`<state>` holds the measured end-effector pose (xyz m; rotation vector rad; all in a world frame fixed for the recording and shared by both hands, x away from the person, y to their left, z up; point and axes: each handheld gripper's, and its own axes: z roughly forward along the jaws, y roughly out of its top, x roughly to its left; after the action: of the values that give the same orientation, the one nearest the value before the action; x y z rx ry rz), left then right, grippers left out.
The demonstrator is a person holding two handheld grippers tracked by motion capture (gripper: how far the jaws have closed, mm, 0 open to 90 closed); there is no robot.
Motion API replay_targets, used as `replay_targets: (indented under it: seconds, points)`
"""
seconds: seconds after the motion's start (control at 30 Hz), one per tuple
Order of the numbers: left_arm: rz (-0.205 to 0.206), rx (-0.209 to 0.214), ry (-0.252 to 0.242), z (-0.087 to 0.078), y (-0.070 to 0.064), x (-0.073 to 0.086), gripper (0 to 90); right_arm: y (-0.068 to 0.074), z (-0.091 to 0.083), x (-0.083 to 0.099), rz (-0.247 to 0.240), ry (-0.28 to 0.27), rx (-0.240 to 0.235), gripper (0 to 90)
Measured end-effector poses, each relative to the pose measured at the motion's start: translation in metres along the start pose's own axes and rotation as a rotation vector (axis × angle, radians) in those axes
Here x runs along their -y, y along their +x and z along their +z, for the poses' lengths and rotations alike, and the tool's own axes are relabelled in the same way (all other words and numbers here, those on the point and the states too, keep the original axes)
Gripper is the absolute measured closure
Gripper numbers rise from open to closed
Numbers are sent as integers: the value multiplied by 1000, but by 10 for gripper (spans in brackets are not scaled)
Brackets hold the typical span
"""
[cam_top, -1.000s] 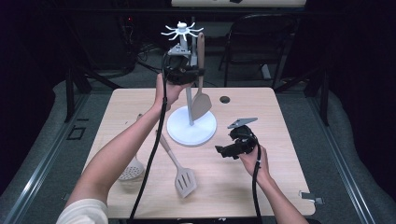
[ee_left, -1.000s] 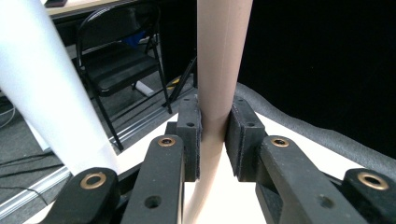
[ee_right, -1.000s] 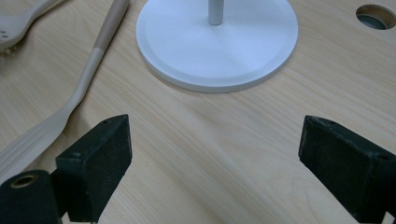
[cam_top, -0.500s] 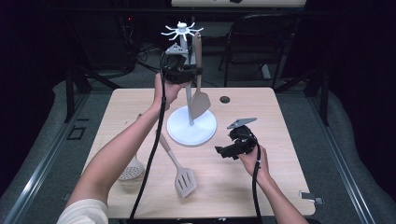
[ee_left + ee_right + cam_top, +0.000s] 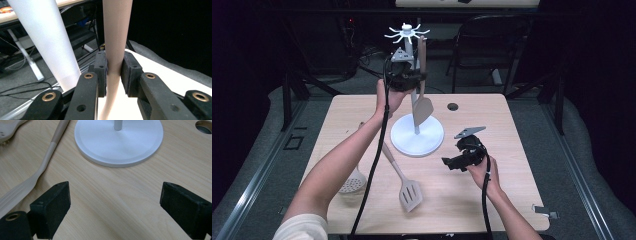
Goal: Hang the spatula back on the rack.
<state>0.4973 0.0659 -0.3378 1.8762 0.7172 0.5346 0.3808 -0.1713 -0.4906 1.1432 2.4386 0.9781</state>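
- Beige plastic, matte and smooth: my left claw [image 5: 412, 80] is clamped on the handle of a solid turner [image 5: 422, 107], raised at the far middle of the surface [image 5: 512, 130] beside the post of the white utensil stand [image 5: 417, 135].
- From the left gripper view, both black pads press the turner's flat-sided handle [image 5: 116, 37], with the stand's round white post [image 5: 45, 37] just to its left.
- The turner hangs upright, blade down above the stand's round base; its handle top reaches up toward the spoked hook crown [image 5: 407, 34]. I cannot tell whether it has caught a hook.
- My right claw [image 5: 452, 162] rests low at near right, jaws spread wide with nothing between them; its view looks across pale wood grain to the stand's disc base [image 5: 118, 142].
- By my reading the job is at its first utensil: one turner at the rack, hanging not confirmed.
- Two pieces are left lying at near left: a slotted turner [image 5: 409, 192] with a long two-tone handle, and a perforated skimmer [image 5: 352, 182] partly under my left forearm.
- A small dark round hole [image 5: 453, 106] sits in the surface to the right of the stand.
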Motion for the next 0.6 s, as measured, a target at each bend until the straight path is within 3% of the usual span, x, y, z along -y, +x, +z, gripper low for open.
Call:
replay_targets:
  seconds: [0.1,0.3,0.6]
  points:
    - [14,-9,-3,-1,-1,1,755,0,0,0,-1,0,0,91]
    - [42,15,-10,-9,-2,1,694,0,-1,0,5,-6,-1,91]
    - [46,31,-13,-25,-1,7,635,1,0,0,-4,-6,-2,91]
